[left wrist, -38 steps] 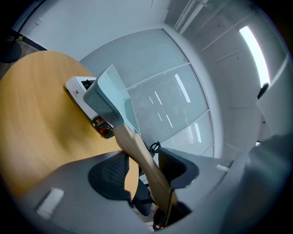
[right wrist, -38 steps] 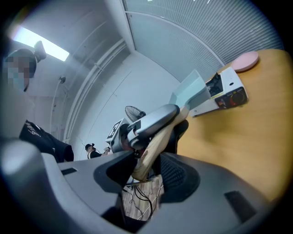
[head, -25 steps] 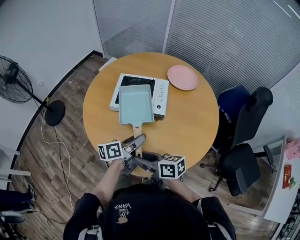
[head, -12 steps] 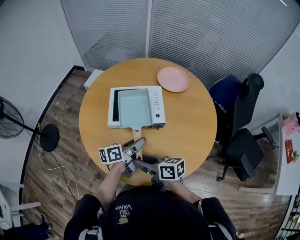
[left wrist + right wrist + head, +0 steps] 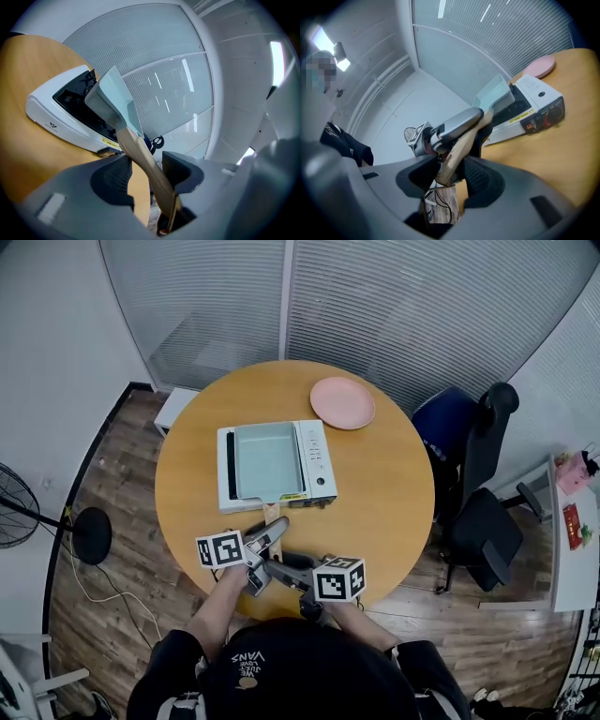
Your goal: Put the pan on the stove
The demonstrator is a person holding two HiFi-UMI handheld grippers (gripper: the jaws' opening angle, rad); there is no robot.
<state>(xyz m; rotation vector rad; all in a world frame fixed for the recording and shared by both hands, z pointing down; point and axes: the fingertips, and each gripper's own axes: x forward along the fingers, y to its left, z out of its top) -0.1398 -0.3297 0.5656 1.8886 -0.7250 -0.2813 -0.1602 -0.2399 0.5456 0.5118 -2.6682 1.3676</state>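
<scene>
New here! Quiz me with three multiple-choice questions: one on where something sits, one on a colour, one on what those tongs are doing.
1. Where is the pink plate? A held in the air; B on the table, beyond the stove; C over the table's edge.
2. What colour is the pan? A black; B red; C pale teal.
3. What are the left tongs and right tongs doing? A both clamping the pan's wooden handle; B hanging open; C lifting the plate.
Answers: B, it lies on bare wood; C, the head view shows it; A, its handle fills both pairs of jaws.
</scene>
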